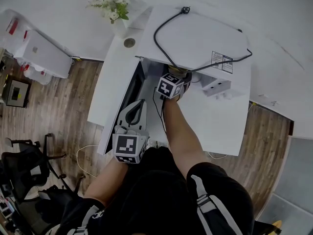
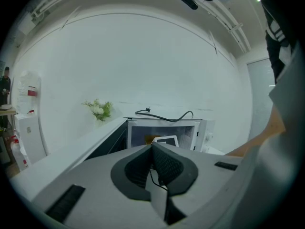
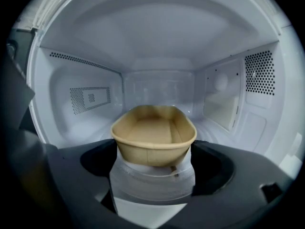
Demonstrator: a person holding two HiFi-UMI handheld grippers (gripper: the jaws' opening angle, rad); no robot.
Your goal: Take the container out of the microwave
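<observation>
A tan paper container (image 3: 153, 130), empty and oblong, sits on the floor of the white microwave (image 1: 195, 38). My right gripper (image 3: 153, 161) is reached inside the cavity. Its jaws stand wide on either side of the container's near end, close to the walls, and I see no pressing. In the head view only the right gripper's marker cube (image 1: 171, 85) shows at the microwave's mouth. The microwave door (image 1: 133, 89) hangs open to the left. My left gripper (image 2: 153, 149) is shut and empty; it hovers in front of the door and points at the microwave (image 2: 164, 128).
A black power cord (image 1: 168, 50) lies looped on the microwave's top. The microwave stands on a white table (image 1: 225, 126), with a vase of flowers (image 1: 115, 11) at the back left. A white cabinet (image 1: 44, 55) and a black office chair (image 1: 29, 165) stand on the wooden floor at left.
</observation>
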